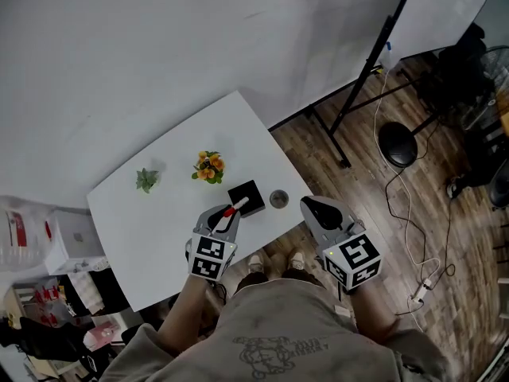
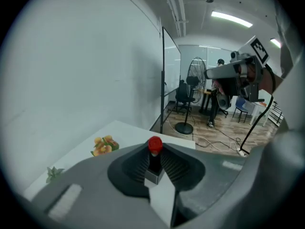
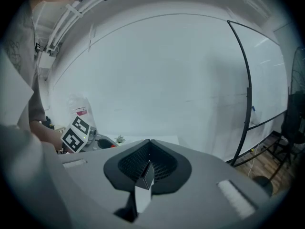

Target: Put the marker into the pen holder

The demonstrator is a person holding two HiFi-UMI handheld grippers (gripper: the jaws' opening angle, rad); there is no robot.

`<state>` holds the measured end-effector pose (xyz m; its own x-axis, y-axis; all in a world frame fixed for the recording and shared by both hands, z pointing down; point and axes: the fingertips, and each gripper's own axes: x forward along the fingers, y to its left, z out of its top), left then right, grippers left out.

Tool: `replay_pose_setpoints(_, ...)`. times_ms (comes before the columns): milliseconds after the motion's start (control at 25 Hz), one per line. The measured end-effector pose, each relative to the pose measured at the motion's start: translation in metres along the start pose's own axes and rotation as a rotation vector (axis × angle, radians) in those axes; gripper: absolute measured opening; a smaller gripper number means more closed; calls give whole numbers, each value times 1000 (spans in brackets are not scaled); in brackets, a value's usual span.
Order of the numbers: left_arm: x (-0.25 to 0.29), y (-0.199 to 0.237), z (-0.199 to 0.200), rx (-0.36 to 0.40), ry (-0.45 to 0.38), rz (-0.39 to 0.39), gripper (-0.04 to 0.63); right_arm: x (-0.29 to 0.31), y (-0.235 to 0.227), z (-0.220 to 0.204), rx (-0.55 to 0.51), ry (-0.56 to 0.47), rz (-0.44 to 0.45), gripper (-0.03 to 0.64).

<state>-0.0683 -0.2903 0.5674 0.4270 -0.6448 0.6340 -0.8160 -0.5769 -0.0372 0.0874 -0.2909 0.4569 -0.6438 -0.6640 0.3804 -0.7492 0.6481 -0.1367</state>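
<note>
- At the bottom of the head view, the person's torso in a pale printed shirt fills the frame, with both forearms reaching up to the claws.
- The left claw [image 1: 225,220] [image 2: 154,160] is clenched on the marker [image 1: 231,212] [image 2: 155,146]. In its own view the dark barrel stands between the ribbed pads, with the red cap poking out past the tips.
- The right claw [image 1: 312,206] [image 3: 148,160] hangs lower right of centre, off the counter's edge and over the wooden floor. It is pressed closed with nothing between its pads.
- The marker's red end lies at the lower-left edge of the black square pen holder [image 1: 248,198]. I cannot tell whether they touch.
- Just right of the holder a small round grey object [image 1: 278,199] sits near the counter's right edge.
- The white counter [image 1: 159,229] [image 2: 125,131] runs up and to the left from there.
- Above the holder sits a cluster of orange flowers [image 1: 209,167] [image 2: 103,146]. A small green plant [image 1: 146,180] [image 2: 53,173] sits well to their left.
- Behind the counter is a plain white wall.
- At upper right a whiteboard on a black stand [image 1: 374,62] leans over the floor. A round black base [image 1: 398,143] and trailing cables lie beside it.
</note>
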Motion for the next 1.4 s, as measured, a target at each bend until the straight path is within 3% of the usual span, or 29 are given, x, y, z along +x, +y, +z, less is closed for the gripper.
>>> replay_pose_setpoints(360, 32, -6, -34, 3, 119, -39, 73, 5, 5, -19, -1, 63, 10, 29)
replay_pose_setpoints(800, 44, -6, -52, -30, 148, -27, 85, 8, 1, -32, 7, 92, 2, 29)
replay_pose_setpoints(960, 43, -5, -53, -57, 135, -34, 163, 7, -4, -35, 23, 89, -2, 29)
replay_pose_setpoints(1400, 0, 5, -5, -43, -21, 14, 141, -12, -10, -6, -7, -9, -32, 29)
